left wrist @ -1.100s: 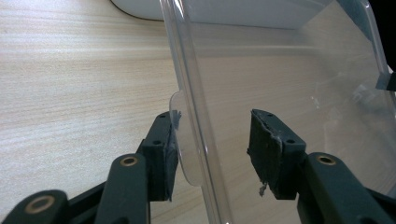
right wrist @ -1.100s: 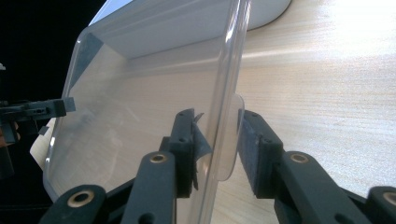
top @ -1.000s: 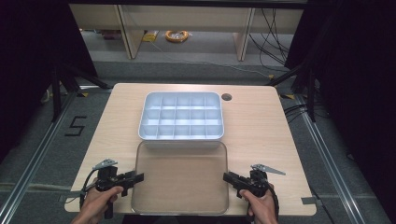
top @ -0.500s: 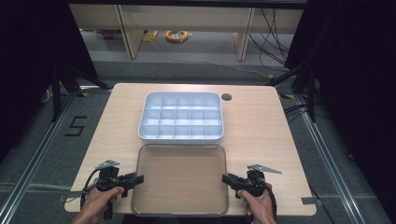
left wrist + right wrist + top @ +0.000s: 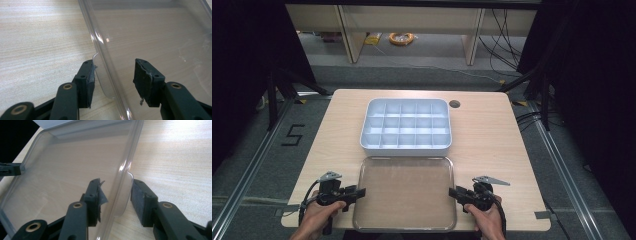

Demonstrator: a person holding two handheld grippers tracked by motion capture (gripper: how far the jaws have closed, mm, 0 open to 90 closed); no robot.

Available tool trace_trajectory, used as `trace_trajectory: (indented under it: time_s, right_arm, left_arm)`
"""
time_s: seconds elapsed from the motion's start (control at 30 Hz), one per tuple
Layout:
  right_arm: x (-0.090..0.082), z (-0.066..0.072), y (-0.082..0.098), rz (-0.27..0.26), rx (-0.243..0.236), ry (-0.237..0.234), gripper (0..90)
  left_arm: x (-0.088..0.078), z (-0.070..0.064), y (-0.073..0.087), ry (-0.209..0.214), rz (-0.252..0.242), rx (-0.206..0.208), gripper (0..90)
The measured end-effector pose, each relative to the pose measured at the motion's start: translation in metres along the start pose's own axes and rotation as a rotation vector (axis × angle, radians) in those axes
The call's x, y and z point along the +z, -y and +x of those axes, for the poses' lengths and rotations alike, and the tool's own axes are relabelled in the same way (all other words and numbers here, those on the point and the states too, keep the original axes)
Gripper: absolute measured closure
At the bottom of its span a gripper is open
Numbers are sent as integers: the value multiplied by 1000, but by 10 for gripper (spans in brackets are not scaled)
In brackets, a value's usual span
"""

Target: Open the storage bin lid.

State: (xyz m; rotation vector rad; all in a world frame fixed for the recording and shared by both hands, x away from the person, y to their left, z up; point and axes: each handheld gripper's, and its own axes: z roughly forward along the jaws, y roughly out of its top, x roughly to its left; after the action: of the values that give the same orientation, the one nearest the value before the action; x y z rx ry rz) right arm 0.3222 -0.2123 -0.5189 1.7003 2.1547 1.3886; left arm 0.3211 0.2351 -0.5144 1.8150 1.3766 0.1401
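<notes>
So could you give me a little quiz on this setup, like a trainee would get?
1. True or false: the clear lid sits on top of the compartment box.
2. Which is nearer the person: A the lid, B the box?
3. What lies between the jaws of the right tongs?
Key:
1. False: it lies flat on the table, in front of the box.
2. A.
3. The lid's rim. Those jaws have just been opening and do not press on it.
</notes>
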Motion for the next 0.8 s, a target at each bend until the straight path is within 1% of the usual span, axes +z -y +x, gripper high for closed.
trace_trajectory:
  time_s: [0.03, 0.07, 0.1, 0.13, 0.17, 0.2, 0.23, 0.27, 0.3, 0.33, 0.37, 0.4, 0.43, 0.47, 0.5, 0.53, 0.57, 0.6, 0.63, 0.67, 0.7, 0.73, 0.77, 0.8]
  right_arm:
    - [0, 0, 0, 0, 0, 0, 604]
    - [-2, 2, -2, -20, -24, 2, 596]
    - [-2, 2, -2, -20, -24, 2, 596]
    - [-2, 1, -4, -27, -24, 24, 580]
    - [-4, 2, -4, -29, -24, 20, 577]
    - [-3, 1, -4, -40, -29, 33, 578]
    - [-4, 0, -4, -28, -29, 29, 578]
    - [-5, 3, -4, -26, 23, 22, 578]
    - [-4, 3, -4, -33, 21, 20, 578]
    - [-4, 2, -4, -32, 9, 29, 578]
    - [-5, 0, -5, -44, -25, 28, 577]
    - [-6, 3, -5, -30, 23, 4, 575]
    - [-7, 4, -5, -33, 25, -10, 572]
    - [-6, 4, -5, -35, 18, -2, 570]
    - [-6, 0, -6, -60, -32, 5, 566]
    - [-8, 0, -7, -54, -30, -4, 563]
    - [-8, 0, -8, -71, -37, 1, 553]
    - [-10, 0, -10, -83, -54, -5, 525]
    - [-10, 0, -10, -83, -54, -5, 525]
    - [-11, 1, -11, -85, -57, -10, 506]
    - [-11, 1, -11, -105, -49, -13, 480]
    - [-13, 1, -12, -88, -55, 3, 457]
    - [-12, 1, -12, -109, -51, -7, 443]
    - [-14, 3, -12, -108, 3, -18, 416]
  left_arm:
    - [0, 0, 0, -12, 10, 24, 506]
    - [-1, -1, -1, -53, -8, 48, 498]
    - [-1, -1, -1, -53, -8, 48, 486]
    - [-2, -1, -1, -51, -23, 54, 486]
    - [-4, 0, -3, -56, -14, 69, 486]
    - [-6, 0, -3, -51, -22, 75, 492]
    - [-6, 0, -3, -57, -27, 78, 495]
    - [-7, 0, -3, -56, -30, 85, 495]
    - [-6, -2, -3, -52, -44, 78, 495]
    - [-5, -4, -3, -50, -52, 63, 496]
    - [-6, -4, -3, -45, -50, 68, 497]
    - [-6, -4, -3, -43, -40, 78, 497]
    - [-7, -4, -3, -42, -35, 88, 497]
    - [-6, -5, -3, -36, -50, 74, 497]
    - [-6, -5, -3, -35, -51, 75, 497]
    - [-7, -6, -4, -32, -53, 76, 496]
    - [-7, -6, -4, -25, -62, 72, 493]
    - [-8, -7, -5, -16, -73, 76, 485]
    - [-8, -7, -5, -16, -73, 76, 478]
    - [-8, -7, -5, -12, -78, 85, 478]
    - [-8, -7, -5, -9, -80, 84, 472]
    - [-9, -8, -6, -7, -82, 85, 464]
    - [-9, -8, -6, 1, -86, 88, 450]
    - [-9, -8, -6, 7, -90, 81, 398]
